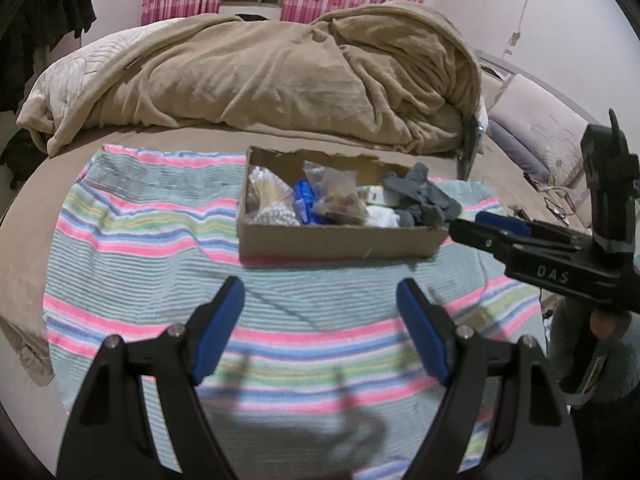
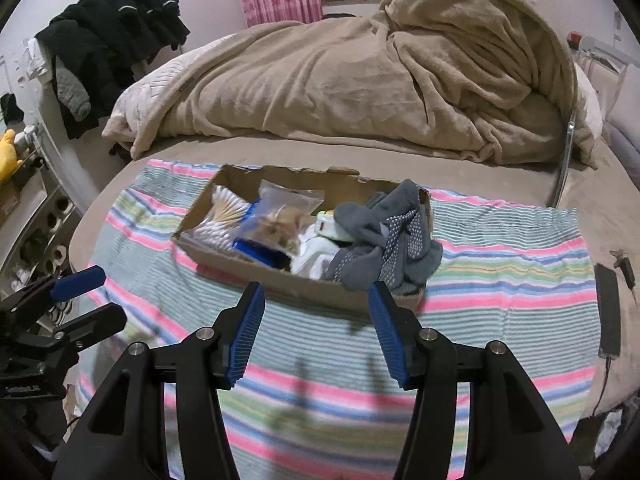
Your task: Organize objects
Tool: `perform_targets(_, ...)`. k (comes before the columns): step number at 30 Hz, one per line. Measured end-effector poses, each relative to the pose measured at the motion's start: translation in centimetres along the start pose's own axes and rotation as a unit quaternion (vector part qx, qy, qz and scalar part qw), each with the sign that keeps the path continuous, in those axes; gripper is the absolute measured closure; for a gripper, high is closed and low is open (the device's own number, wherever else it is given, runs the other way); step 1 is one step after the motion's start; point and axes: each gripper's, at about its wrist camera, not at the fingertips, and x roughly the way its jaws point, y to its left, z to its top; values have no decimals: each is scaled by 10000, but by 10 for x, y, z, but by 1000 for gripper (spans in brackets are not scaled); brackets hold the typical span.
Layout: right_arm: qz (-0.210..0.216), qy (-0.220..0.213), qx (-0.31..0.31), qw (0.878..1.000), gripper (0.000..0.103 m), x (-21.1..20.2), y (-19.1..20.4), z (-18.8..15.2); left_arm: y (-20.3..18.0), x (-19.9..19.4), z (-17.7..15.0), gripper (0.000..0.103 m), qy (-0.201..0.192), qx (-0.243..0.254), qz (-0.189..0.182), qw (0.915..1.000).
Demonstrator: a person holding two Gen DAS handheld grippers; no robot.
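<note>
Bed: striped towel [image 2: 500, 248] under cardboard box [image 2: 280, 280].
Right claw [image 2: 316, 320]: wide, empty, nearer; grey socks [image 2: 388, 236] just ahead.
Left claw [image 1: 320, 320]: wide, empty.

Two wrist views facing the bed

The left wrist view looks from low over the striped towel [image 1: 152, 240] toward the cardboard box [image 1: 336, 240]; the right wrist view sits nearer the box [image 2: 280, 280]. Both share towel, box and blanket [image 1: 280, 72].

Dim, soft-focus fisheye views bend at the edges; shadows cross the striped towel [image 1: 160, 248].
</note>
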Motion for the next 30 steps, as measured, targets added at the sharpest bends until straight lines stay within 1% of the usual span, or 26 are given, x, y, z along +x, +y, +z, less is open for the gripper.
perform_targets(9, 65, -48, -28, 10000, 46, -33, 18, -27, -13, -27, -24, 23, 7, 61, -61, 10000)
perform_targets(16, 95, -82, -39, 9999, 46, -51, 30, -48, -18, -43, -38, 23, -51, 78, -24, 10000)
perform_targets(22, 114, -260, -51, 9996, 46, -67, 39, -61, -18, -48, -50, 22, -9, 66, 134, 9999)
perform_targets(24, 130, -327, -40, 9994, 46, -71, 41, -65, -20, -49, -55, 22, -36, 140, 184, 9997)
perform_targets(26, 151, -393, -31, 9991, 45, -74, 41, -69, -22, -49, -58, 21, -100, 201, 246, 9994)
perform_targets(28, 154, -449, -17, 9989, 45, -77, 42, -73, -24, -50, -59, 14, -144, 222, 292, 9992)
perform_targets(30, 164, -498, -20, 9986, 45, -79, 43, -77, -26, -56, -60, 11, -300, 278, 308, 9987)
